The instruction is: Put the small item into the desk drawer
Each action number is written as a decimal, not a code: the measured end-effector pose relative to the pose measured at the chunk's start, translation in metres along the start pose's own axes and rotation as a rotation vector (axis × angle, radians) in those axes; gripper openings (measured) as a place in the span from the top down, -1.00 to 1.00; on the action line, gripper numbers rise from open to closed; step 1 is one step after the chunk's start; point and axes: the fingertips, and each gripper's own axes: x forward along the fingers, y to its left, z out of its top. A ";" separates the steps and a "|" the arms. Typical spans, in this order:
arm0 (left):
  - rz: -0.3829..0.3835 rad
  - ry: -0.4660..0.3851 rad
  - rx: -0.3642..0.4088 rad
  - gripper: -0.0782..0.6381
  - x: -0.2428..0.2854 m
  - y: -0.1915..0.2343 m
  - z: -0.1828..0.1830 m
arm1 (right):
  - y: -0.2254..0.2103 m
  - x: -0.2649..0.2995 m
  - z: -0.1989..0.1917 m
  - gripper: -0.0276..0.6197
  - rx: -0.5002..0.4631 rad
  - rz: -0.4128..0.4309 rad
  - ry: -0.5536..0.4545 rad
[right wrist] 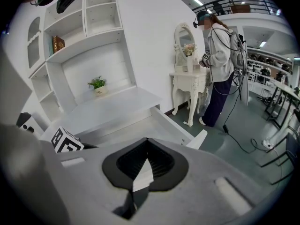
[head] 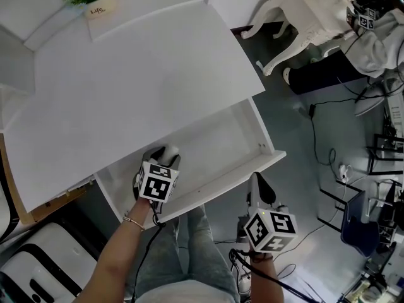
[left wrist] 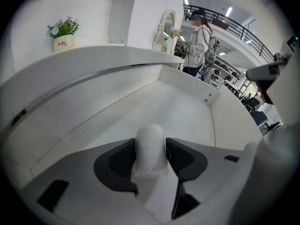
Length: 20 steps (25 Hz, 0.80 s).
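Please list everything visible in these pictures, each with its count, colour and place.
desk: one, white, centre of the head view
drawer: one, white, pulled open under the desk's front edge
small item: one, white, in the drawer, between the left gripper's jaws
potted plant: one, green in a white pot, back of the desk
shelves: one unit, white, above the desk
dressing table: one, white, right of the desk
other person: one, light top, at the dressing table
cables: several, black, on the floor
left gripper: grey, jaws apart, in the drawer
right gripper: grey, jaws together, empty, before the drawer
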 end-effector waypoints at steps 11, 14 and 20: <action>-0.003 -0.048 0.012 0.20 -0.021 -0.001 0.005 | 0.011 -0.007 0.004 0.90 -0.020 0.027 -0.013; -0.004 -0.088 0.028 0.24 -0.037 -0.003 0.012 | 0.018 -0.011 0.006 0.90 -0.032 0.044 -0.021; -0.038 -0.239 0.031 0.45 -0.096 -0.015 0.041 | 0.040 -0.017 0.019 0.90 -0.072 0.097 -0.051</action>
